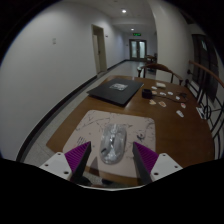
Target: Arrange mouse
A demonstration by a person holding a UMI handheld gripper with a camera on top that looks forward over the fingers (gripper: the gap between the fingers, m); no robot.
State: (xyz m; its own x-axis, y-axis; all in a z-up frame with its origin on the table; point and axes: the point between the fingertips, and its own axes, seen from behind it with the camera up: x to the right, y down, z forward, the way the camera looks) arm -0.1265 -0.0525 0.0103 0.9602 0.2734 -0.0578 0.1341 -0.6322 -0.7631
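A grey and silver mouse (111, 141) lies on a pale patterned mouse mat (96, 126) on a brown wooden table (160, 135). It sits between my gripper's (112, 158) two purple-padded fingers (77, 157), towards their tips, with a gap at either side. The gripper is open. The mouse rests on the mat, not lifted.
A black mat (116, 88) with a white item on it lies farther along the table. Several small white objects (160, 96) are scattered to its right. Chairs (190, 92) stand on the right. A corridor with doors (135, 48) runs beyond.
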